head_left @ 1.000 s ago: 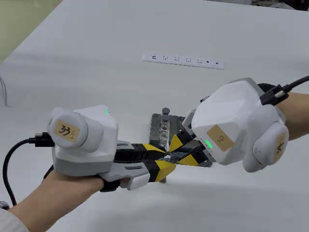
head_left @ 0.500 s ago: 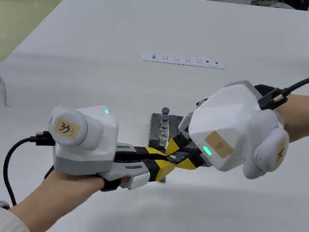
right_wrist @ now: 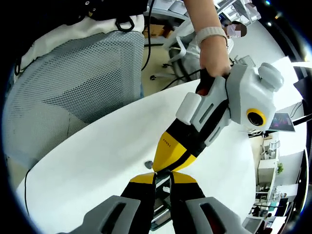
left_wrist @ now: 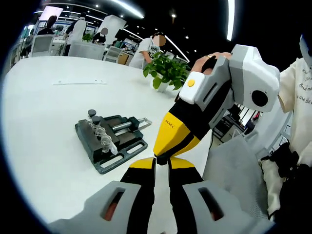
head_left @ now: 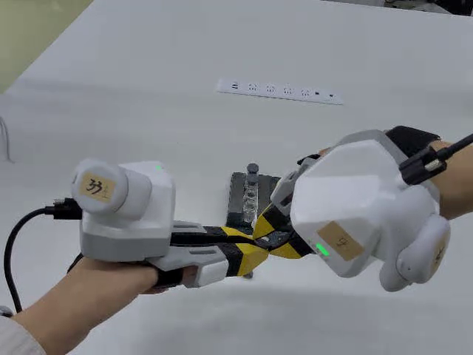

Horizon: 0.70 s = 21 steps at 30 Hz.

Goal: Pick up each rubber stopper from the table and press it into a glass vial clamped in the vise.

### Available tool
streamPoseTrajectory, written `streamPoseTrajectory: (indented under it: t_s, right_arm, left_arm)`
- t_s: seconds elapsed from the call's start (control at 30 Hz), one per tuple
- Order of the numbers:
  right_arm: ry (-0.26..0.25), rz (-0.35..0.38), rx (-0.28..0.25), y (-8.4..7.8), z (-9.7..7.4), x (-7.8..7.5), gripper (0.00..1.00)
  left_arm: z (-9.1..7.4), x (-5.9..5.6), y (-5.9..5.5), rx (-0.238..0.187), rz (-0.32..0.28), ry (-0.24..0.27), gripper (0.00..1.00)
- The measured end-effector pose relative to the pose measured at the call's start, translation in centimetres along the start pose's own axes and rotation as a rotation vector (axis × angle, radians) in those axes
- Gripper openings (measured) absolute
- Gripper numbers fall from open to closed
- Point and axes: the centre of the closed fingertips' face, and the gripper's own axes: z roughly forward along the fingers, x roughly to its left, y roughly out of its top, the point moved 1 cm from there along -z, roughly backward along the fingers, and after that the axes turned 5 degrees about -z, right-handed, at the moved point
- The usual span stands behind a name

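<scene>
The glass vials (left_wrist: 103, 139) stand clamped in the vise (left_wrist: 127, 146), the far one capped. Near it our left hand-held gripper (left_wrist: 161, 165) and right hand-held gripper (right_wrist: 163, 176) meet tip to tip, jaws closed; any stopper between them is hidden. We judge a handover; next comes pressing into an open vial. White desk (head_left: 148, 111), power strip (head_left: 279, 92) beyond, open office around.

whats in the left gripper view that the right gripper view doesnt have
Left gripper view: the vise with glass vials clamped in it, a potted plant and a power strip. Right gripper view: a mesh chair and what looks like a small dark stopper lying on the table. Both: the left gripper and right gripper tip to tip, jaws closed, above the white table.
</scene>
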Motion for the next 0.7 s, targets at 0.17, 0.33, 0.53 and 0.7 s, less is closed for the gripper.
streamPoseTrajectory:
  t_s: [0.17, 0.33, 0.53, 0.7]
  right_arm:
    - [-0.007, -0.023, 0.011, 0.06, -0.10, -0.07, 0.06]
    - [-0.002, -0.037, 0.013, 0.22, -0.06, 0.07, 0.06]
    - [-0.001, -0.016, 0.003, 0.29, -0.13, 0.13, 0.06]
    - [-0.006, 0.070, -0.019, 0.08, -0.34, -0.10, 0.15]
  left_arm:
    - [-0.07, -0.07, 0.02, -0.007, -0.022, -0.007, 0.06]
    - [-0.14, -0.08, -0.13, 0.002, -0.026, -0.014, 0.06]
    - [-0.19, -0.19, -0.23, 0.007, -0.017, -0.016, 0.05]
    - [-0.27, -0.18, -0.05, -0.006, -0.001, -0.014, 0.05]
